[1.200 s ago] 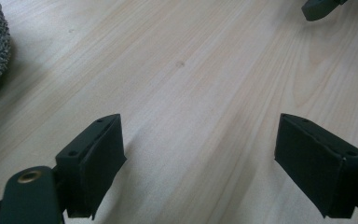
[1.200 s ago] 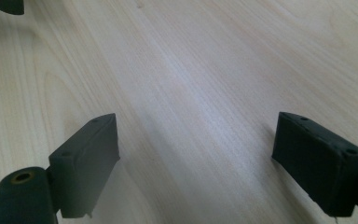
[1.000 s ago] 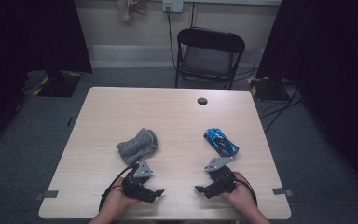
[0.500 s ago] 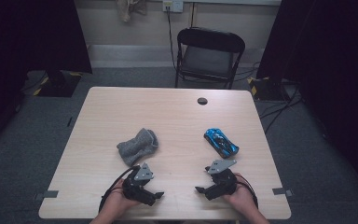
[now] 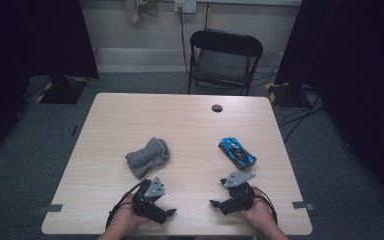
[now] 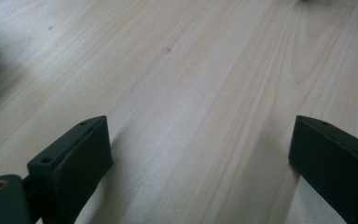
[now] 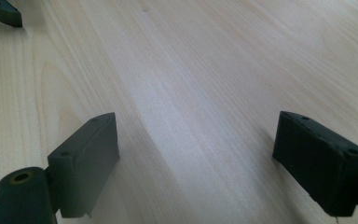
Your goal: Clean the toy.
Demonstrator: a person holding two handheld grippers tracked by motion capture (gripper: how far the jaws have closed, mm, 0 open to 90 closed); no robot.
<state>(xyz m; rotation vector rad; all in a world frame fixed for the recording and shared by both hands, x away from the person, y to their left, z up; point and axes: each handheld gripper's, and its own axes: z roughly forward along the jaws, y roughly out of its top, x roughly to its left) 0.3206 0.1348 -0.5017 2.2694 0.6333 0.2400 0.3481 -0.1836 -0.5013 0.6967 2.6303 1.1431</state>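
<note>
On table (image 5: 190, 125): left gripper (image 5: 167, 212), right gripper (image 5: 215, 204) rest, jaws spread (nothing between); grey cloth (image 5: 148, 156), blue car (image 5: 236, 152) beyond.

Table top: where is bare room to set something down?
The far half of the table is bare but for a small dark grommet. So is the strip between grey cloth and blue toy car. The near edge is crowded by both hands.

The table (image 5: 130, 120) looks like pale wood, smooth, with fine grain lines. The sock (image 5: 148, 157) is grey knitted cloth, soft and rough. The toy car (image 5: 236, 153) is shiny blue. The chair (image 5: 224, 56) looks black and matt.
</note>
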